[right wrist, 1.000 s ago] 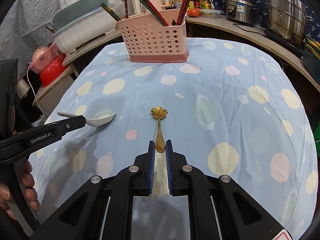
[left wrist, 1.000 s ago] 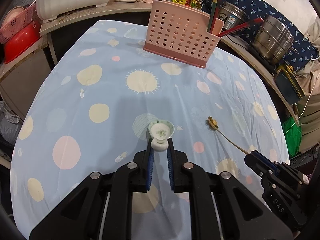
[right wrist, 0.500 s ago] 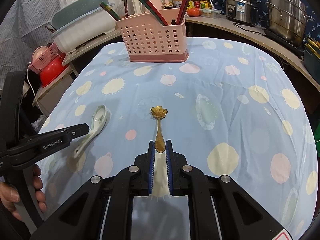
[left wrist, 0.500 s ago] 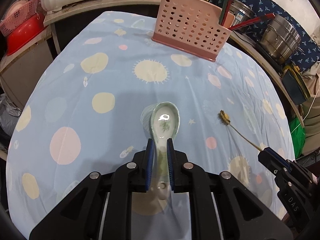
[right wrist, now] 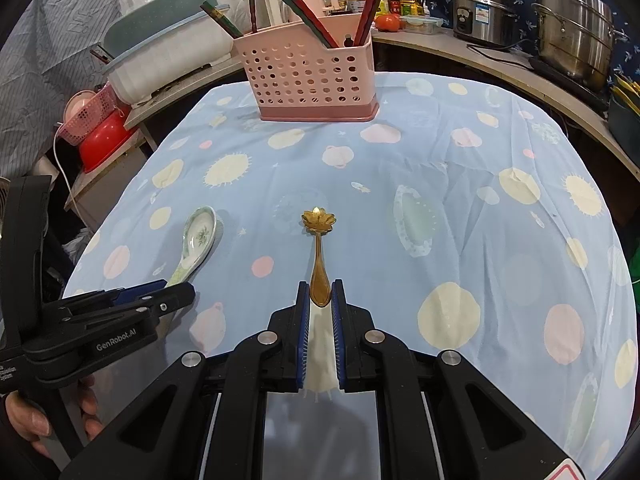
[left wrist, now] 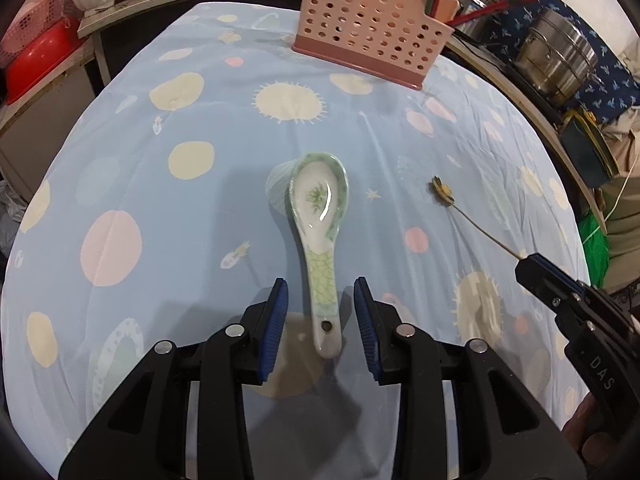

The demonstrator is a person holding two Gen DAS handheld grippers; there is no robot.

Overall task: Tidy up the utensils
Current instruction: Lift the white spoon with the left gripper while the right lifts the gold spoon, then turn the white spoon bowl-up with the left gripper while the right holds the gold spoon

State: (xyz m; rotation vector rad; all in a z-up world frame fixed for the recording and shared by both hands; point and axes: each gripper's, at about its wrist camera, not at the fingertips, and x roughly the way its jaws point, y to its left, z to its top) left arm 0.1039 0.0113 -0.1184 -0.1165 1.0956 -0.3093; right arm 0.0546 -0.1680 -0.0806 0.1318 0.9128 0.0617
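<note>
A white and green ceramic spoon (left wrist: 320, 236) lies flat on the blue patterned tablecloth (left wrist: 168, 216), bowl pointing away. My left gripper (left wrist: 321, 292) is open, its blue pads on either side of the spoon's handle without touching it. The spoon also shows in the right wrist view (right wrist: 196, 244). My right gripper (right wrist: 320, 294) is shut on the handle of a gold flower-tipped spoon (right wrist: 319, 240), which also shows in the left wrist view (left wrist: 460, 208). A pink perforated utensil basket (right wrist: 308, 76) with several chopsticks stands at the table's far side.
Steel pots (right wrist: 572, 28) and a rice cooker (right wrist: 484, 12) stand on the counter at the right. A white tub (right wrist: 164, 52) and red basins (right wrist: 104, 136) are at the left. The left gripper's body (right wrist: 92, 324) is beside my right gripper.
My left gripper has lowered the ceramic spoon onto the cloth and opened, letting it go. My right gripper stays shut on the gold spoon, unmoved.
</note>
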